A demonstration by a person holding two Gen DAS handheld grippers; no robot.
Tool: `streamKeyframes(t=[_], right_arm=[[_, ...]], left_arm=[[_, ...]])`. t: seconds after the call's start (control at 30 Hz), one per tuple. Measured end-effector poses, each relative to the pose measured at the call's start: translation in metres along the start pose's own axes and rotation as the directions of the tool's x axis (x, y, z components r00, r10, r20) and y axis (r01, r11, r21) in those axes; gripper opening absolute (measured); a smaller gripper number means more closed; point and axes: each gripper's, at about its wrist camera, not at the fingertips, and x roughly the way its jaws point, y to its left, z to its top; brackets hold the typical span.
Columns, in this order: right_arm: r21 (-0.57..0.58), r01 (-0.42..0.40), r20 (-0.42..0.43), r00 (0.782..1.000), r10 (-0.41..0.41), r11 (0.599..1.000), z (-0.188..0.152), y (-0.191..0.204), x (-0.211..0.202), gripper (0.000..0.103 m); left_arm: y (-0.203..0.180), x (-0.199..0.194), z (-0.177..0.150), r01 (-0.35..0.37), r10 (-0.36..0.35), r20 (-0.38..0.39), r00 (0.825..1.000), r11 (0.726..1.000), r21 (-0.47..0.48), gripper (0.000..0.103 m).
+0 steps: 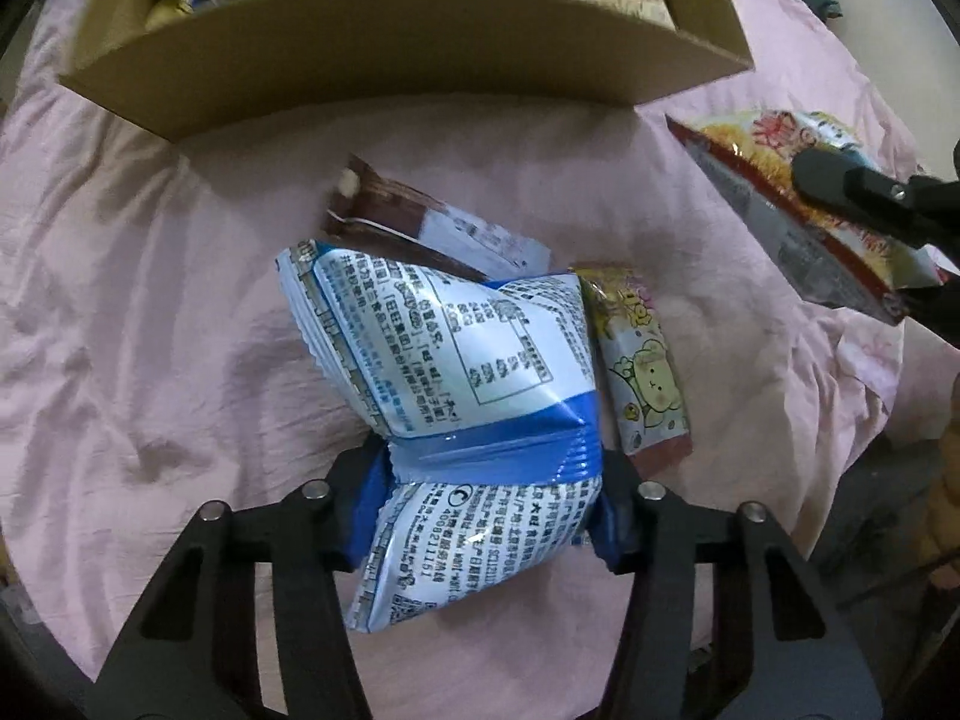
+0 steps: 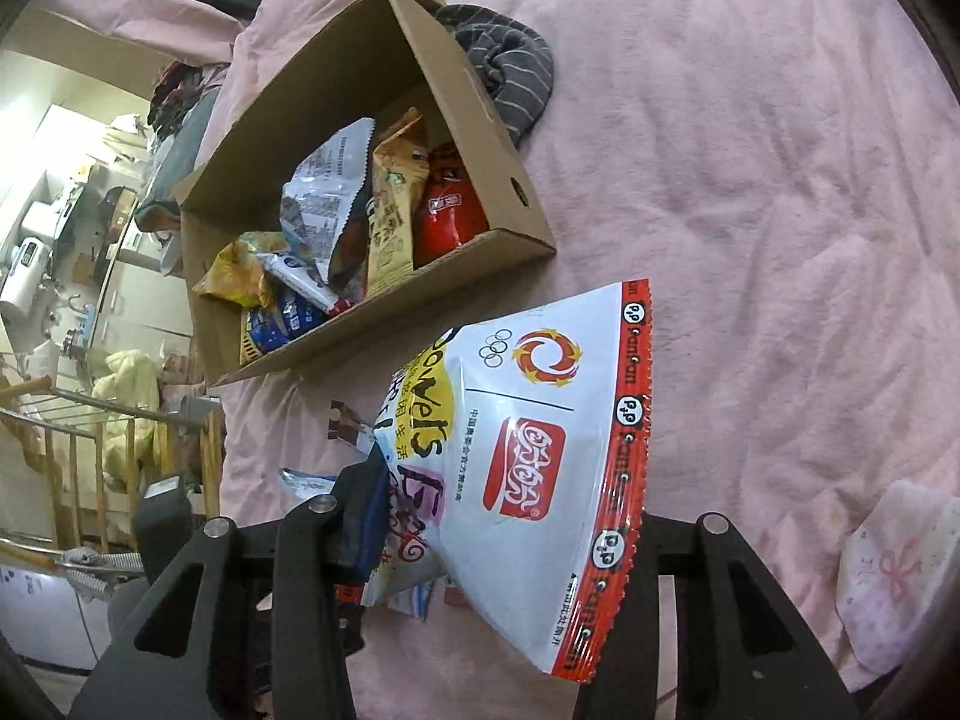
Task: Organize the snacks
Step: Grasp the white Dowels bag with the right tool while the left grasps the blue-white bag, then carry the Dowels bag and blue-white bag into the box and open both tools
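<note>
Pink bedsheet (image 1: 150, 300). Left gripper (image 1: 486, 516) jaws part-closed, pinching blue-white snack packet (image 1: 456, 360) mid-body; right gripper (image 2: 498, 534) clamps white-red snack bag (image 2: 540, 450) near cardboard box (image 2: 480, 276).

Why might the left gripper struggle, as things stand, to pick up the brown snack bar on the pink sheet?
Probably it cannot yet: the left gripper is already shut on the blue-and-white packet, which overlaps the brown snack bar.

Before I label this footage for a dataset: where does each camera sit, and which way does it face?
Left wrist: on the left gripper, looking steeply down at the pink sheet; its fingers pinch a blue-white packet.
Right wrist: on the right gripper, angled down; its fingers hold a red-edged bag.
Shared: the cardboard box, that bag, the sheet.
</note>
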Motion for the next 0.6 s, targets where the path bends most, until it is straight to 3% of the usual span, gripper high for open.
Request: streamKeyframes(t=[0.33, 0.6], right_arm=[[-0.069, -0.008, -0.050, 0.999, 0.005, 0.998, -0.006, 0.021, 0.010, 0.044], [-0.102, -0.042, -0.048, 0.998, 0.038, 0.994, -0.012, 0.030, -0.002, 0.044]], left_arm=[[0.036, -0.035, -0.005, -0.129, 0.132, 0.059, 0.990, 0.990, -0.054, 0.050], [0.047, -0.058, -0.029, -0.153, 0.157, 0.062, 0.986, 0.986, -0.073, 0.050]])
